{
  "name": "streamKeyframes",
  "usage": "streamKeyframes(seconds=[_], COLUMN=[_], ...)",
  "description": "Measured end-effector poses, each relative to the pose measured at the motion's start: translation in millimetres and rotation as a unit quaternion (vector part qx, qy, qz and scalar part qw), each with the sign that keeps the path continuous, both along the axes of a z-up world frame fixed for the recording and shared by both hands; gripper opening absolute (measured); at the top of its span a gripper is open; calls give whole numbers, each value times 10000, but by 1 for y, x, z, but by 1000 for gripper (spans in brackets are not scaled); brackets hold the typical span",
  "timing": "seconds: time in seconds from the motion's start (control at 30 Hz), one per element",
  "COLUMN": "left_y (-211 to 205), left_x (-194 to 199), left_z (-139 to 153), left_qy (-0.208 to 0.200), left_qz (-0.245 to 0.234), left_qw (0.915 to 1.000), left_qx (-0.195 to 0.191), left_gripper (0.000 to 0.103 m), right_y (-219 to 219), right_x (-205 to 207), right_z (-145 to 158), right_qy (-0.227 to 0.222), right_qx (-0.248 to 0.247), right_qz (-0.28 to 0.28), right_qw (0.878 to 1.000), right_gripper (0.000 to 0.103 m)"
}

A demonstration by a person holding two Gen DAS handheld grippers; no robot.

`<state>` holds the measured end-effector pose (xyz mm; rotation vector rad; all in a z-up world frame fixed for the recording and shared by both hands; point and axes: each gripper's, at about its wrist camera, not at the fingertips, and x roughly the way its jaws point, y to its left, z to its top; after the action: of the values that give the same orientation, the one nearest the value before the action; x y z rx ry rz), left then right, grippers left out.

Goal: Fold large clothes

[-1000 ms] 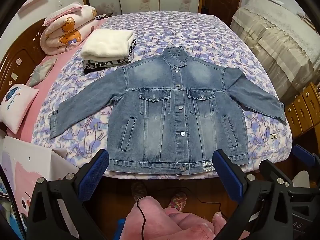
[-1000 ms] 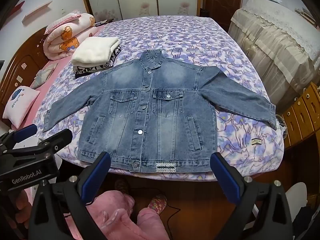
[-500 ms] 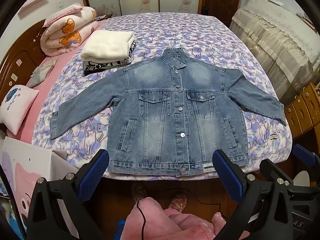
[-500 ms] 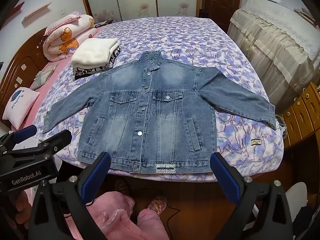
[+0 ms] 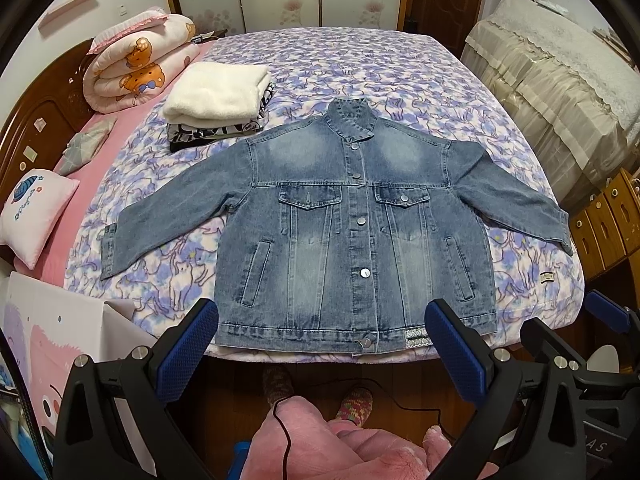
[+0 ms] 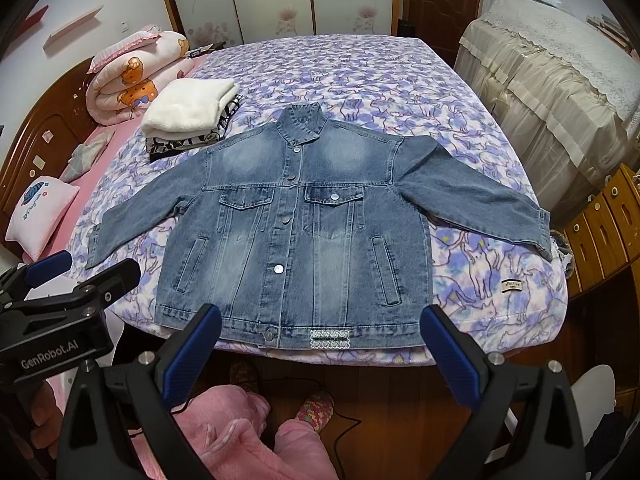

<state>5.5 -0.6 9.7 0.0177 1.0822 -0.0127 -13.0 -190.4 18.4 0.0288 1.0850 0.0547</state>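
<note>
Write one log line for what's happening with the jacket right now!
stage: before first fold | denim jacket: flat on bed, buttoned, sleeves spread | left gripper: open, empty | right gripper: open, empty

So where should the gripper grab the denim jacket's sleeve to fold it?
Probably at the cuff of the denim jacket, coming from the outer side. The sleeve lies flat and stretched out, so its free end lifts easily and can swing across the chest.

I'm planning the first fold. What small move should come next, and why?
Probably bring the left gripper forward and out to the cuff of the sleeve on its side. The denim jacket lies flat, buttoned, sleeves spread, and both the left and the right gripper hover open short of the hem, holding nothing.
</note>
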Motion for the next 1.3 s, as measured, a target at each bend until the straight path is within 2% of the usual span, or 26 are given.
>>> streamKeyframes(seconds=[0.5,0.73,1.0,1.17,1.3], left_y=[3,12,46,83,119], left_x=[-7,-4,7,25,46], left_z=[1,-3,-8,-17,-30], left_qy=[-105,-1,120,206,429], left_qz=[155,295,646,939,1155], left_qw=[9998,9995,9972,9937,9887], left_qx=[-67,-100,-344,-571,-854], left_gripper=[102,102,102,102,102], right_y=[0,-1,20,42,64], right_x=[8,10,26,42,60], right_z=[5,-3,-11,-16,-18], right_qy=[-76,-91,73,175,223], right_qx=[-59,18,116,88,79], right_qz=[35,119,277,343,349], right_qw=[9999,9999,9995,9992,9991], right_gripper=[100,100,100,100,100])
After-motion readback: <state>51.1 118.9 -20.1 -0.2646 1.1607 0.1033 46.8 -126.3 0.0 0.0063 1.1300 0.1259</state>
